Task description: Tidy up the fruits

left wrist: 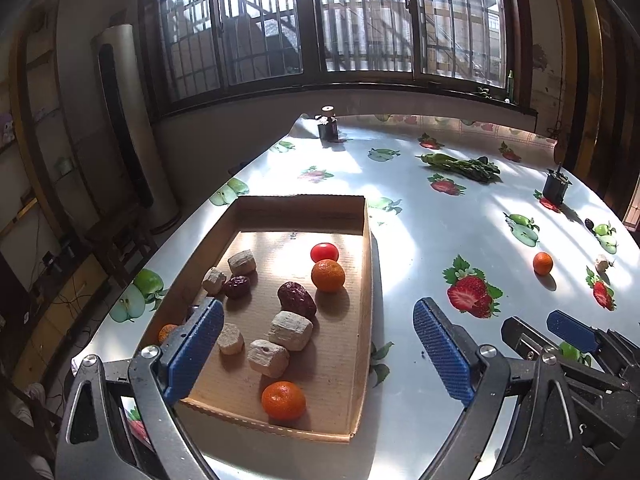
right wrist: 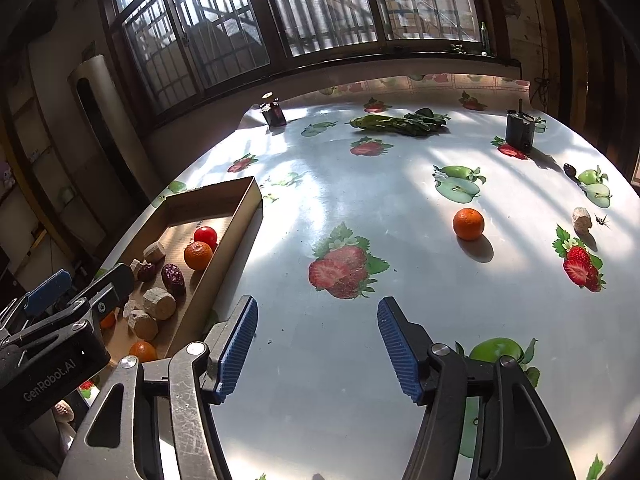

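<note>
A shallow cardboard tray lies on the left of the table. In it are several tangerines, a red tomato, dark red dates and several beige chunks. My left gripper hovers open over the tray's near right side with nothing between its blue pads. My right gripper stands open above bare tablecloth, holding nothing. A loose tangerine sits on the cloth ahead and to the right of it. A beige chunk and a small dark date lie farther right.
The round table wears a white cloth printed with strawberries and apples. Leafy greens lie at the back, with a dark jar at back left and a dark holder at back right. A small insect sits by the chunk.
</note>
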